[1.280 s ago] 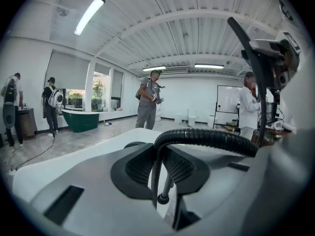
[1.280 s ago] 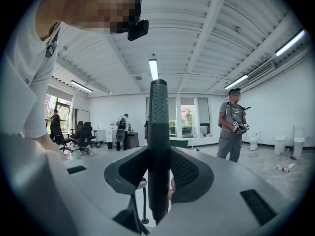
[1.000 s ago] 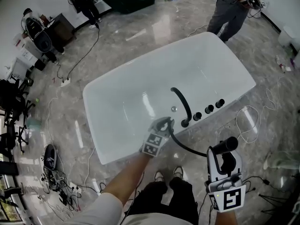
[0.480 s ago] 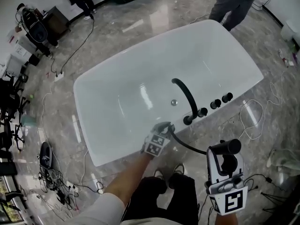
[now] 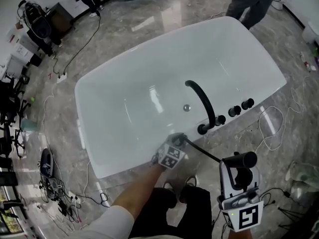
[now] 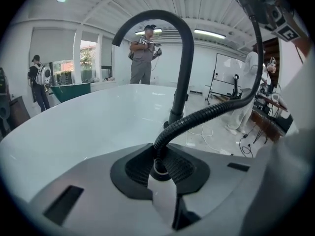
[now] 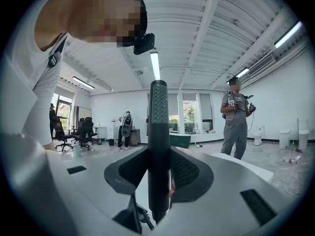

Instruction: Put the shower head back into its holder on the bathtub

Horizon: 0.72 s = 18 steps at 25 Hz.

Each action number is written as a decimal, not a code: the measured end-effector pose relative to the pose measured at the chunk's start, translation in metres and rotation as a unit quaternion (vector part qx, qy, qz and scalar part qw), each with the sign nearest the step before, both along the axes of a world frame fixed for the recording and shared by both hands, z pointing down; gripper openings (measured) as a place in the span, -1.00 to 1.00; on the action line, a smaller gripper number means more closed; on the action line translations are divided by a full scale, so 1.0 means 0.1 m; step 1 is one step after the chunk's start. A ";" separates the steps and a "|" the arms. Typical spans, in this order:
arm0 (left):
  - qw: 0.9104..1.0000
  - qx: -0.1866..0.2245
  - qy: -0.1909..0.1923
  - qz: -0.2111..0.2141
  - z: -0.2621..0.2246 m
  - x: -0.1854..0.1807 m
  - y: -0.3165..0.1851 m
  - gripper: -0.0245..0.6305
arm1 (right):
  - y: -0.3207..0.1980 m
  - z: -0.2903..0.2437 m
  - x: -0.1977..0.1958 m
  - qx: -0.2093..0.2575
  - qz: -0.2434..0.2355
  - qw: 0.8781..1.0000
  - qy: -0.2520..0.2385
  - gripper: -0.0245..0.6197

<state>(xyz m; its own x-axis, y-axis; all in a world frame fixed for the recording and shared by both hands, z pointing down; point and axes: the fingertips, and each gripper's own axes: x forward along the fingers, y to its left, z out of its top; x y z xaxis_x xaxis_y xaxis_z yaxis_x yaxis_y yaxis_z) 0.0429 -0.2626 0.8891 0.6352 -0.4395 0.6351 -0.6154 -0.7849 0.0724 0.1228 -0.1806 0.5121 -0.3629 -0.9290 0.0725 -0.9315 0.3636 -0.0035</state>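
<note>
The black shower head (image 5: 241,159) is a slim textured handle (image 7: 158,132) standing upright between the jaws of my right gripper (image 5: 238,169), which is shut on it to the right of the tub, off its rim. Its black ribbed hose (image 5: 202,152) runs left to my left gripper (image 5: 176,140), which is shut on the hose (image 6: 197,117) close over the near rim of the white bathtub (image 5: 124,148). On that rim stand the black curved spout (image 5: 202,101), a black socket (image 5: 204,129) at its foot and three black knobs (image 5: 234,111).
A person in grey (image 5: 249,1) stands beyond the tub's far end. Cables (image 5: 271,128) lie looped on the marble floor to the right and left (image 5: 65,188) of the tub. Office chairs and gear (image 5: 12,113) crowd the left side.
Both grippers have sunk, the left one more. My left gripper has carried the hose down closer to the tub's near rim. Both grips are unchanged.
</note>
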 end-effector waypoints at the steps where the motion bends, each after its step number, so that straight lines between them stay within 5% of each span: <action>1: 1.000 0.002 -0.011 0.007 0.06 0.00 0.02 -0.74 | -0.03 0.00 -0.02 0.002 -0.003 1.000 -0.002 -0.48; 5: 0.998 0.001 -0.053 0.034 0.17 -0.04 0.12 -0.74 | -0.10 -0.05 -0.15 0.013 -0.015 1.000 -0.013 -0.48; 10: 0.998 -0.015 -0.051 0.027 0.12 -0.28 0.26 -0.72 | -0.19 -0.15 -0.32 0.018 -0.031 0.999 -0.035 -0.48; 18: 0.999 0.003 0.030 -0.040 -0.46 -0.63 0.47 -0.72 | -0.47 0.00 -0.73 0.024 -0.064 0.996 -0.061 -0.48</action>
<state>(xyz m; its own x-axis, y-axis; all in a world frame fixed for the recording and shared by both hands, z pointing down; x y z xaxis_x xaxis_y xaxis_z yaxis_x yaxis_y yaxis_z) -0.0197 -0.2152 0.8426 0.6345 -0.4933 0.5950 -0.6704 -0.7344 0.1061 0.0500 -0.2281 0.5124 -0.4815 -0.8762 -0.0225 -0.8715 0.4813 -0.0938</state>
